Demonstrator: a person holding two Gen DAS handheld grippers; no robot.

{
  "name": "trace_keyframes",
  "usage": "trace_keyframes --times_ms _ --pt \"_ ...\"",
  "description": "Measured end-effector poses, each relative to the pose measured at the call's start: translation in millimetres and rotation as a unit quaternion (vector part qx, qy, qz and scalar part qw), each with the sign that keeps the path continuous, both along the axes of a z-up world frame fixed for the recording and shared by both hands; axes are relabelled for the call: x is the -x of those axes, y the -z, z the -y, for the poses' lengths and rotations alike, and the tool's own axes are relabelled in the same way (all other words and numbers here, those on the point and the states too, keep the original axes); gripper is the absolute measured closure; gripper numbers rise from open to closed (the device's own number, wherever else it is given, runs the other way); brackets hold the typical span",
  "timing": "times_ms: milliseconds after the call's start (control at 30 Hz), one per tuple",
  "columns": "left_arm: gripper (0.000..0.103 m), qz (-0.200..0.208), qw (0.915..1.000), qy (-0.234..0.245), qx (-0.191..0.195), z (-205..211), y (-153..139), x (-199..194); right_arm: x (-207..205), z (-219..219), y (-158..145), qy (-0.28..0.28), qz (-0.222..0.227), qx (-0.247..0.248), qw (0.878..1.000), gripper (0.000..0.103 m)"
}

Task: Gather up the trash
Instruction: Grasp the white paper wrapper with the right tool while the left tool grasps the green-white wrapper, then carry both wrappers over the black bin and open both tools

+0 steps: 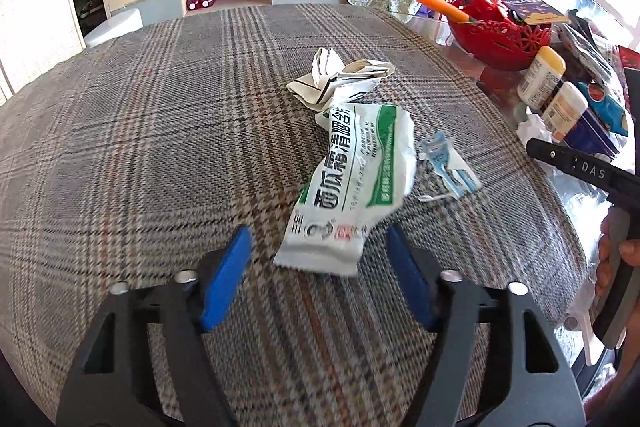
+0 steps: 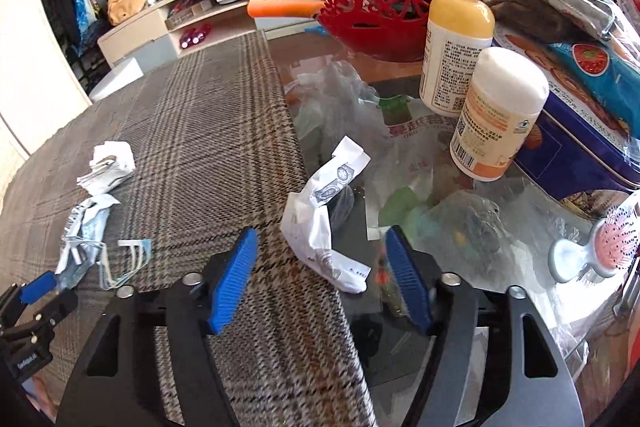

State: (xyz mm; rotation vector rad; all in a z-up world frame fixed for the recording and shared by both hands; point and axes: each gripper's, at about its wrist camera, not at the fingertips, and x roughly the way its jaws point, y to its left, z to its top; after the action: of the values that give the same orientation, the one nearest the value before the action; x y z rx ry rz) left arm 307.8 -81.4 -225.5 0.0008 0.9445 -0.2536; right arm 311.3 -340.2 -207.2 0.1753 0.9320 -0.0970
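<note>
Table (image 2: 400, 67): glass top, with a plaid cloth (image 1: 140, 147) over the left part; its edge runs down the middle of the right wrist view. The trash lies mostly on the cloth, which makes a flat, grippy bed for pinching thin wrappers.

Clutter at the table's right side, not trash by the look of it: red basket (image 2: 380, 15), blue tin (image 2: 580, 155), two bottles (image 2: 496, 115), hairbrush (image 2: 600, 247). All stand well apart from the wrappers, so judged no obstacle.

Left gripper (image 1: 320, 251): fingers spread wide, nothing between them. It is aimed along the cloth at the green pouch (image 1: 352, 179), whose near end lies just ahead of and between the pads. Probable reason for the wide spread: the pouch is broad and crumpled, and needs room to be straddled.

Right gripper (image 2: 320, 251): also spread apart and empty. The white wrapper (image 2: 320, 219) lies between its fingers, astride the cloth edge, partly over glass. It is bent upward, which gives a raised fold to pinch.

Other trash, in falling size: crumpled paper (image 1: 340, 75) beyond the pouch; small blue packet (image 1: 448, 163) just right of the pouch; a thin white stick (image 1: 432, 197) beside the packet, too small to identify.

Judged step: both grippers set to close, each on its own piece. No bin is in view.
</note>
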Motion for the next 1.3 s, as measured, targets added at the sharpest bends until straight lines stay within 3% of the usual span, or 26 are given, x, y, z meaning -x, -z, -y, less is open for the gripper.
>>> trace_keyframes --times_ms 33,67,100,200,300,333,633,1033,1300 --pt "0.05 0.003 1.0 -0.001 -0.004 1 1 -2 -2 -1 2 -0.004 -0.004 0.002 1.0 0.052" --pt "0.059 0.008 0.9999 0.0 -0.009 2 1 -3 -4 -2 3 -0.009 -0.007 0.003 1.0 0.065" --pt "0.06 0.008 0.9999 -0.001 -0.01 1 1 -5 -5 -4 4 -0.013 -0.007 0.006 1.0 0.077" --pt "0.064 0.007 0.9999 0.0 -0.01 -1 0 -9 -3 -7 0 -0.011 0.005 0.015 1.0 0.092" --pt "0.066 0.012 0.9998 -0.005 -0.016 -5 -3 -10 0 -7 -11 -0.014 0.021 0.011 1.0 0.093" --pt "0.079 0.013 0.9998 -0.007 -0.017 -7 -4 -10 1 -7 -15 -0.015 0.027 0.01 0.999 0.094" --pt "0.086 0.023 0.9995 -0.009 -0.02 -19 -24 27 40 -46 -50 -0.075 0.052 -0.013 0.996 0.094" --pt "0.09 0.023 0.9996 -0.018 -0.003 -42 -46 128 127 -100 -51 -0.132 0.024 -0.057 0.989 0.094" --pt "0.091 0.024 0.9995 -0.022 -0.002 -53 -44 206 196 -118 -42 -0.161 0.009 -0.074 0.984 0.094"
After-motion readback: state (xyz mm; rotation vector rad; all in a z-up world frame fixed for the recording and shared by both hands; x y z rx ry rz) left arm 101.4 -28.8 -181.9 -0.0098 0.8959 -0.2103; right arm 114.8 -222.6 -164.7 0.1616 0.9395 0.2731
